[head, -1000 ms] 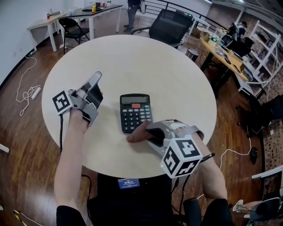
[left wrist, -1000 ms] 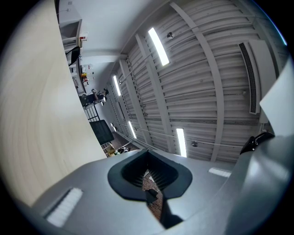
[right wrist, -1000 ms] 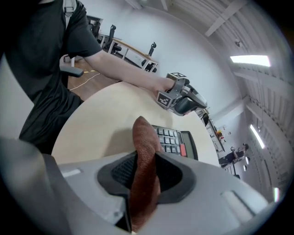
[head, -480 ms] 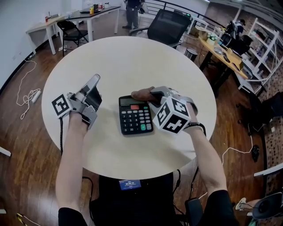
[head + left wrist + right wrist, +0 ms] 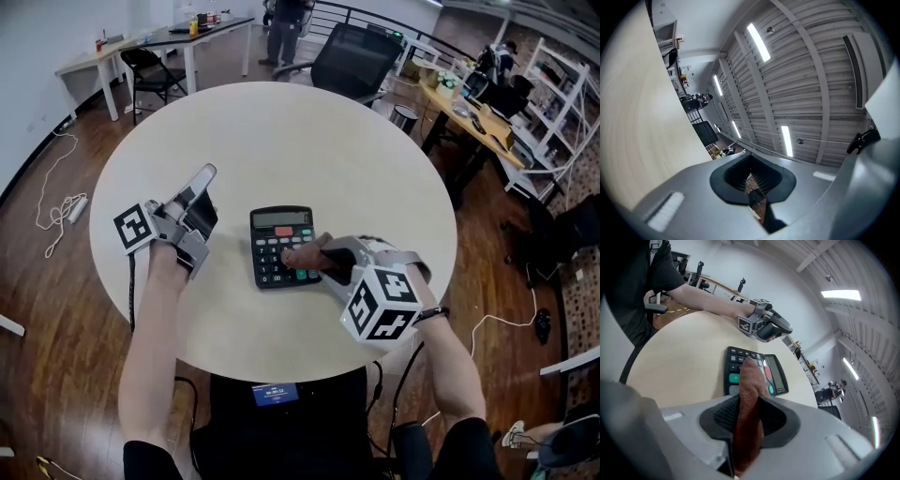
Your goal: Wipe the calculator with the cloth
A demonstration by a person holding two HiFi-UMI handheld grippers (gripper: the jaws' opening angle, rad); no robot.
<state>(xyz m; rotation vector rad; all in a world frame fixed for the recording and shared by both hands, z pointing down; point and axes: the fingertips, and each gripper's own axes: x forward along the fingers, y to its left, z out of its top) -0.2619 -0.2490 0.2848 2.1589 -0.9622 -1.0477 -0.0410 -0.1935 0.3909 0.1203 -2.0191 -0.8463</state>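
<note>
The right gripper [image 5: 330, 262] has its jaws clamped on the brown cloth [image 5: 302, 254], and the cloth's free end lies across the keys of the calculator [image 5: 277, 225], mid-way across the round counter [image 5: 281, 131]. That cloth looks soft, limp and light, so a pinch at 1 end suits it. The calculator looks stiff, light and liable to skid on the smooth top, and nothing pins it down. The left gripper [image 5: 202, 178], jaws closed on nothing, waits apart at its left. 0.5 seconds ago the cloth was up at the display; now it's back over the keys. The left gripper hasn't budged.
</note>
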